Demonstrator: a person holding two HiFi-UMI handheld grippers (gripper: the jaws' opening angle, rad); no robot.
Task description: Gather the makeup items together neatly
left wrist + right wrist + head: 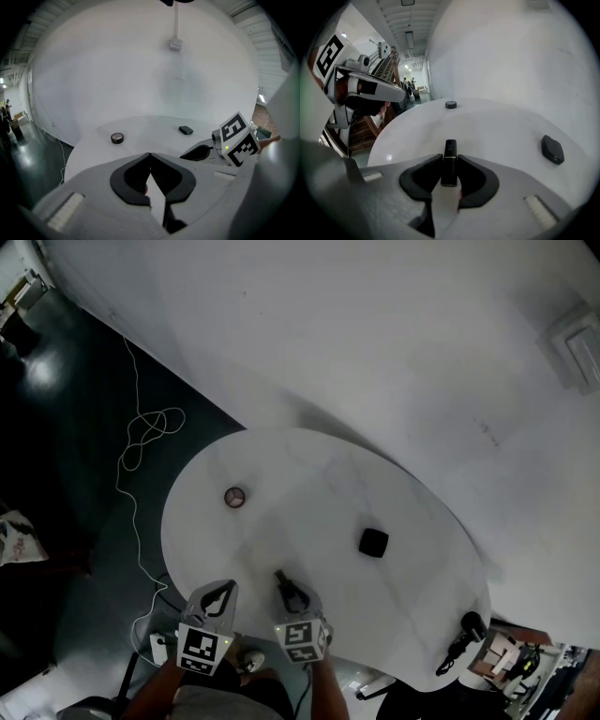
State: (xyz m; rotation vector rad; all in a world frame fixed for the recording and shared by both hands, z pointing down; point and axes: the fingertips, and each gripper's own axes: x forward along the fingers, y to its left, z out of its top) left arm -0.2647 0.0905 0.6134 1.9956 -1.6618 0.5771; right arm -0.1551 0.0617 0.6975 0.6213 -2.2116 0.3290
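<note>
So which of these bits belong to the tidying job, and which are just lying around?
Part of the job:
lipstick, held in the right gripper
round pot
black compact

Just lying about:
white cable on the floor
black device at the table edge

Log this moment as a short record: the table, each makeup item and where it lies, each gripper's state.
surface: round white table
item 1: small round dark-rimmed pot, left part of the table
item 2: black rounded-square compact, right of centre, lying flat
item 3: black lipstick tube with a thin gold band, near edge, between the jaws of the right gripper
left gripper: jaws together, nothing between them
right gripper: closed on the lipstick tube
gathered: no, the three items lie apart
</note>
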